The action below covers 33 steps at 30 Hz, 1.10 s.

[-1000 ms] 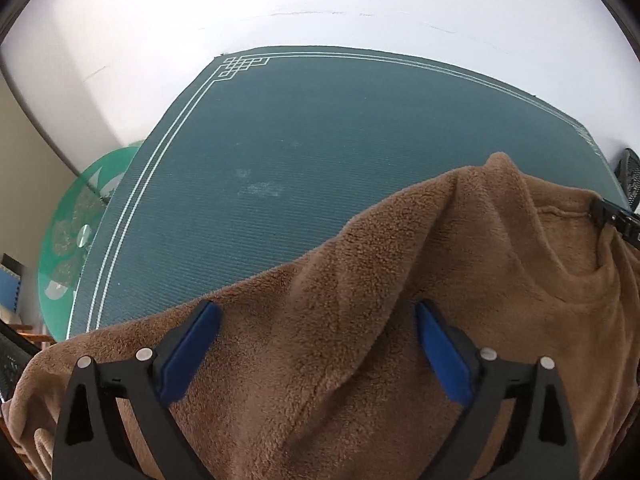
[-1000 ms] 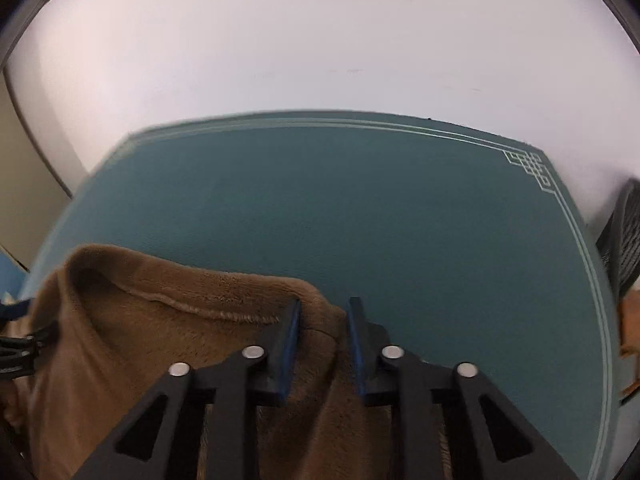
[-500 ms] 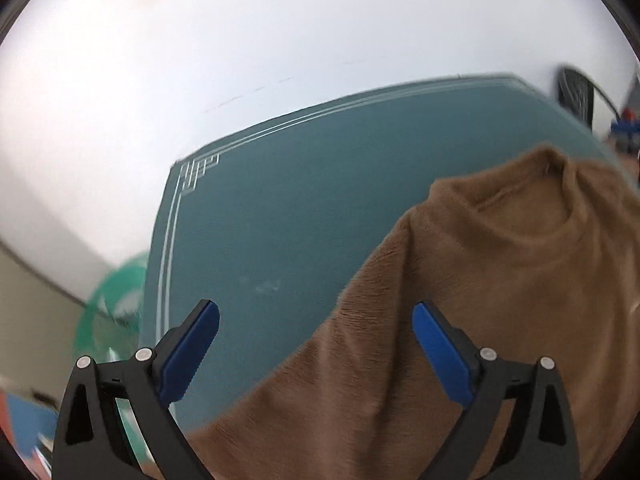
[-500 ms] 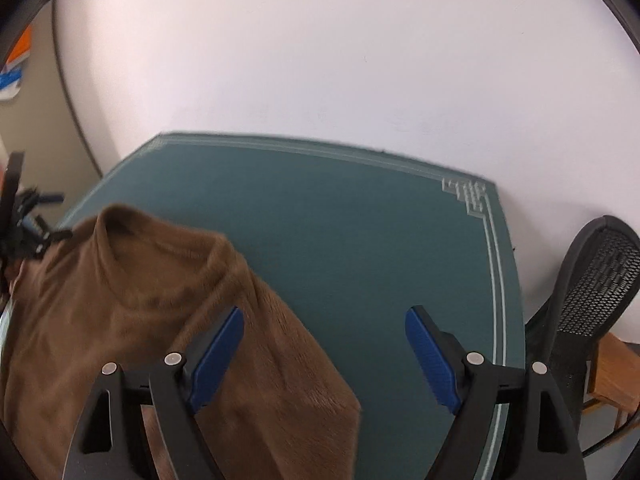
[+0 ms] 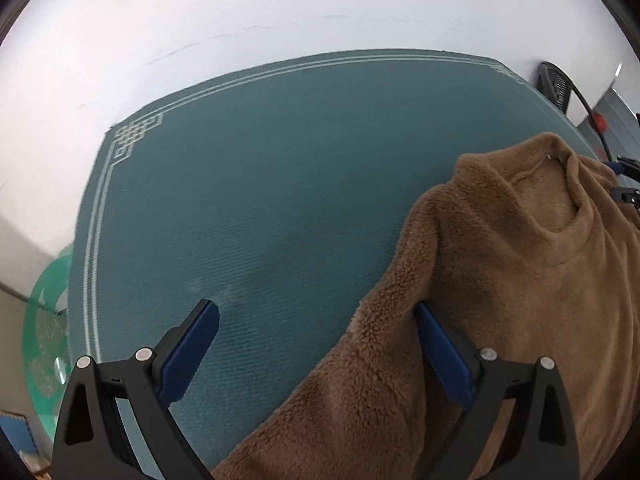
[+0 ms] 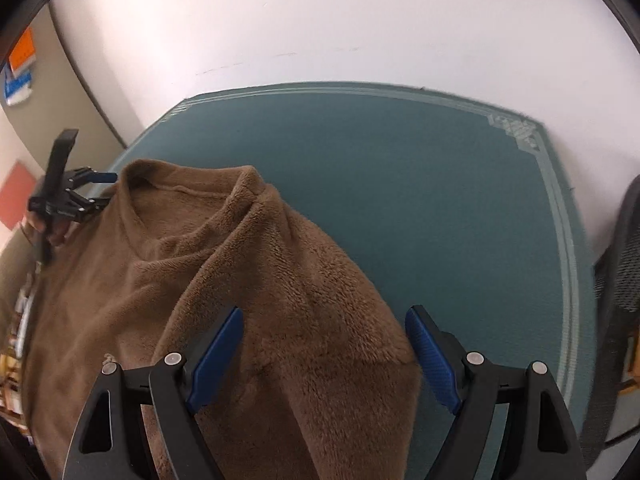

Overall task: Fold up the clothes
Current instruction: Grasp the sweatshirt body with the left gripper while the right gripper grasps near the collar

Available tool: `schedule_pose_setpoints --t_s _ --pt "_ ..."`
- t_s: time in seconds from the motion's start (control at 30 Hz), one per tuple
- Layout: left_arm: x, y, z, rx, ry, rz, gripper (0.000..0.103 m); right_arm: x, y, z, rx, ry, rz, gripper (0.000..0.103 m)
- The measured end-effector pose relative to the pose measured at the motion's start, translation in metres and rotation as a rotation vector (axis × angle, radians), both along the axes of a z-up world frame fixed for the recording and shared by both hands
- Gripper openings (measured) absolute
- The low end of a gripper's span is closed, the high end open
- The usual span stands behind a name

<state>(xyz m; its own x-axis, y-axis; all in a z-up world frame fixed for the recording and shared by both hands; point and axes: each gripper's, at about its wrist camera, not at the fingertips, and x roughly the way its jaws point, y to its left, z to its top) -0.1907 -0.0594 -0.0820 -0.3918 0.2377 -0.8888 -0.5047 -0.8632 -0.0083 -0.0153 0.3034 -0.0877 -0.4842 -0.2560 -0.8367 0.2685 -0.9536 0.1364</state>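
Note:
A brown fleece sweater (image 5: 520, 300) lies on the teal mat (image 5: 280, 200), neck opening toward the far edge. My left gripper (image 5: 318, 332) is open over the sweater's left edge; the fleece hem runs past its right pad (image 5: 440, 356), while the left pad hangs over bare mat. In the right wrist view the sweater (image 6: 180, 280) has one shoulder folded over. There my right gripper (image 6: 324, 336) stands open above that sleeve, with cloth lying loose between the pads. The left gripper (image 6: 105, 189), held in a hand, shows at the sweater's far left shoulder.
A black mesh chair (image 6: 624, 260) stands past the mat's right edge, and also shows as the chair (image 5: 556, 84) in the left wrist view. A green round glass tabletop (image 5: 44, 340) sits beyond the mat's left edge. A white wall (image 6: 360, 20) backs the mat.
My right gripper was shut on the sweater near the collar; it has let go, opened wide and shifted right. My left gripper stayed open, rolled, and slid left toward the sweater's edge.

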Motion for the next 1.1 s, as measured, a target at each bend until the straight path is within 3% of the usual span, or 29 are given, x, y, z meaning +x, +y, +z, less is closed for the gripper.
schedule_pose_setpoints --t_s 0.1,0.2,0.23,0.27,0.33,0.4,0.53,0.67,0.7,0.77,0.87,1.03,1.1 --pt "-0.005 0.004 -0.003 0.03 -0.019 -0.043 0.09 0.011 0.001 0.009 0.006 0.036 -0.025 0.085" --pt "0.001 0.013 0.001 0.046 -0.014 -0.113 0.053 0.023 0.004 0.02 -0.007 0.07 -0.038 0.085" --pt "0.006 0.018 0.003 0.045 -0.014 -0.133 0.033 0.028 0.005 0.025 -0.008 0.084 -0.042 0.085" --pt "0.01 0.022 0.004 0.043 -0.013 -0.153 0.021 0.032 0.005 0.029 -0.009 0.098 -0.046 0.085" --pt "0.015 0.03 0.006 0.01 0.019 -0.158 0.018 0.039 0.005 0.037 -0.008 0.126 -0.054 0.085" --pt "0.016 0.033 0.006 -0.004 0.038 -0.144 0.018 0.044 -0.004 0.041 0.011 0.145 -0.05 0.085" --pt "0.007 0.026 0.003 0.038 0.018 -0.103 0.018 0.048 -0.029 0.036 0.091 0.149 0.008 0.084" --pt "0.004 0.018 0.0 0.06 0.021 -0.092 0.024 0.029 -0.032 0.011 0.188 0.071 -0.009 0.061" --pt "0.004 0.017 0.0 0.058 0.027 -0.094 0.027 0.023 -0.028 0.005 0.19 0.05 -0.025 0.06" --pt "0.006 0.019 0.0 0.036 0.052 -0.076 0.05 0.012 -0.022 -0.005 0.166 0.02 -0.034 0.06" --pt "-0.015 0.007 -0.012 0.053 0.038 -0.027 0.071 0.004 -0.016 -0.01 0.156 0.012 -0.044 0.06" --pt "-0.016 0.002 -0.013 0.057 0.052 -0.041 0.072 0.003 -0.009 -0.011 0.161 0.015 -0.044 0.06" --pt "-0.018 0.001 -0.015 0.059 0.049 -0.044 0.072 0.003 -0.012 -0.012 0.172 0.019 -0.056 0.05"
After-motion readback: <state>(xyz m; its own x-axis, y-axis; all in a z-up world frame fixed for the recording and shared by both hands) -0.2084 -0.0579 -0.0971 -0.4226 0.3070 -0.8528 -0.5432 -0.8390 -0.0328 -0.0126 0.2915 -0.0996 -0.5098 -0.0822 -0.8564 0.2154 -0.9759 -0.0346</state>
